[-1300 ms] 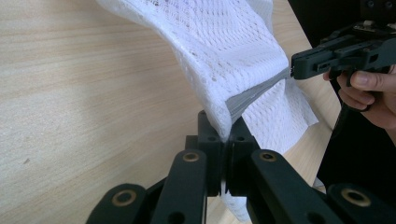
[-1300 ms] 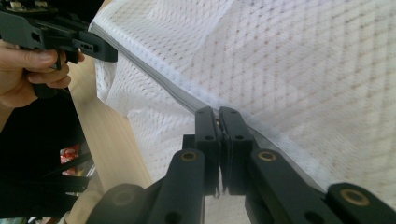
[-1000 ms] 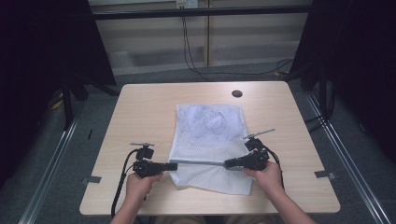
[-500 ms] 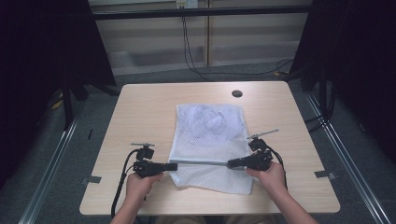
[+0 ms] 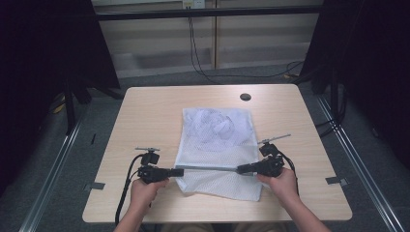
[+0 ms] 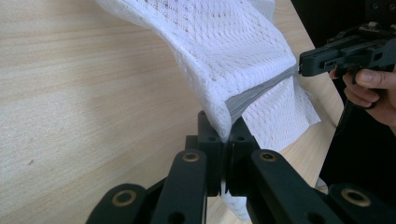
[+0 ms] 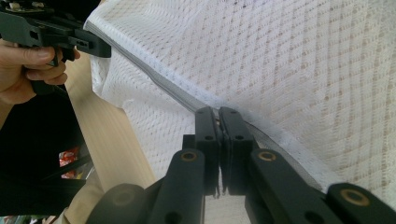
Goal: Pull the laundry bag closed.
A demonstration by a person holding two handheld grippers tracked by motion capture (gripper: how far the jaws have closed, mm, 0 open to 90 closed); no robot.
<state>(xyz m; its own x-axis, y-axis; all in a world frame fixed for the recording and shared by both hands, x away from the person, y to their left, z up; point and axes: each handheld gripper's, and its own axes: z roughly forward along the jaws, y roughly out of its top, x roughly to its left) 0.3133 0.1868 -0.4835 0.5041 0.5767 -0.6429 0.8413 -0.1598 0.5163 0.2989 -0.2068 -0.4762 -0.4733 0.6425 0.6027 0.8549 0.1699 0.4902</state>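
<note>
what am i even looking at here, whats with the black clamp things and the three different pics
A person sits at a wooden table holding a hand-held grabbing tool in each hand. The left tongs and right tongs are both shut on a white mesh bag, pinching its grey folded edge from either side, pulled taut between them. The bag's far end lies on the table with something pale bunched inside. One picture comes from a camera above the table. The other two come from cameras riding on each tool, looking along its black jaws, so each shows the mesh close up.
</note>
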